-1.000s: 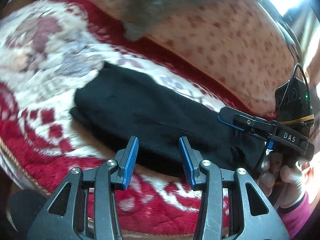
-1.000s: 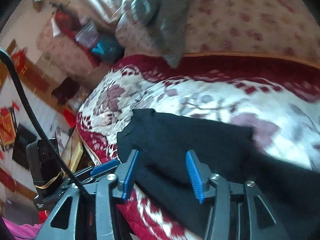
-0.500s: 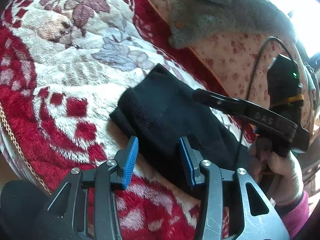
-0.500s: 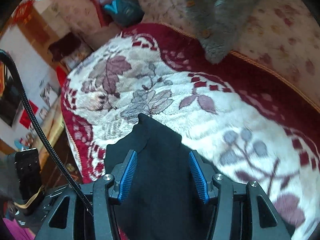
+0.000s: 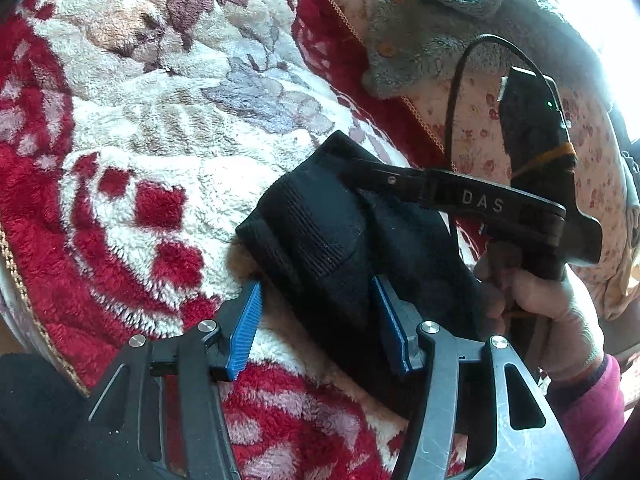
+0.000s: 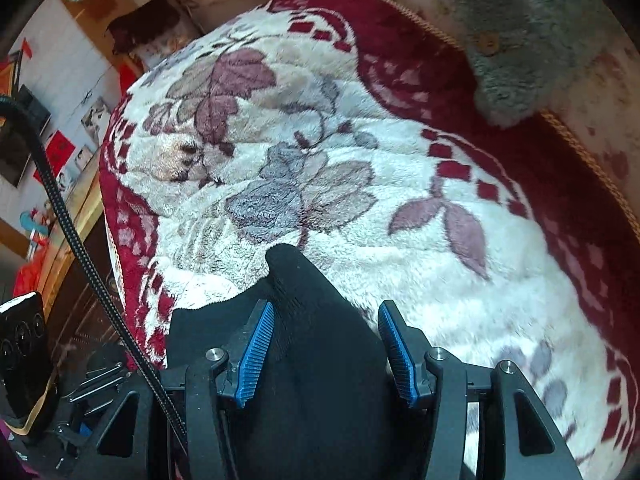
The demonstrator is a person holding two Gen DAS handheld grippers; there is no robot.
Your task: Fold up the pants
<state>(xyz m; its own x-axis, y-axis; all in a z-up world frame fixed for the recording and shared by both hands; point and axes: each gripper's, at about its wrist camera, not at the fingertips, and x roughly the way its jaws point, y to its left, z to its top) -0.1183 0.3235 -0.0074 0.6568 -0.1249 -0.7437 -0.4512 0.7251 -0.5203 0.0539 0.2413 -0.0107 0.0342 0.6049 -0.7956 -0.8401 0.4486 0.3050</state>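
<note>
**Black pants bunched on the floral blanket, both grippers over them**

Plush red-and-cream floral blanket (image 5: 168, 128) fills both of my wrist views, spread over what looks like a bed or sofa.

Nearest in my left wrist view, at the bottom of the frame, the left gripper (image 5: 318, 322) has just been opening its jaws; they now stand wide. A folded edge of the black pants (image 5: 324, 240) lies between the blue pads. The right-hand pad lies against or under the cloth, the left-hand pad stands clear of it over bare blanket, so I read no grip here.

In my right wrist view, the right gripper (image 6: 326, 346) sits at the bottom of the frame with its jaws about half apart. The pants (image 6: 316, 360) mound up between the pads, peaking just above them at frame centre. Whether the pads actually press on the cloth, I cannot tell.

Further out in the left view, at centre right, the right gripper (image 5: 360, 172) reaches onto the top of the pants, held by a hand (image 5: 540, 320) with a pink sleeve (image 5: 588, 412) at the lower right.

Beyond, a grey fleecy garment (image 5: 432, 32) lies at the upper right on a pale flowered cover (image 5: 480, 132).
</note>
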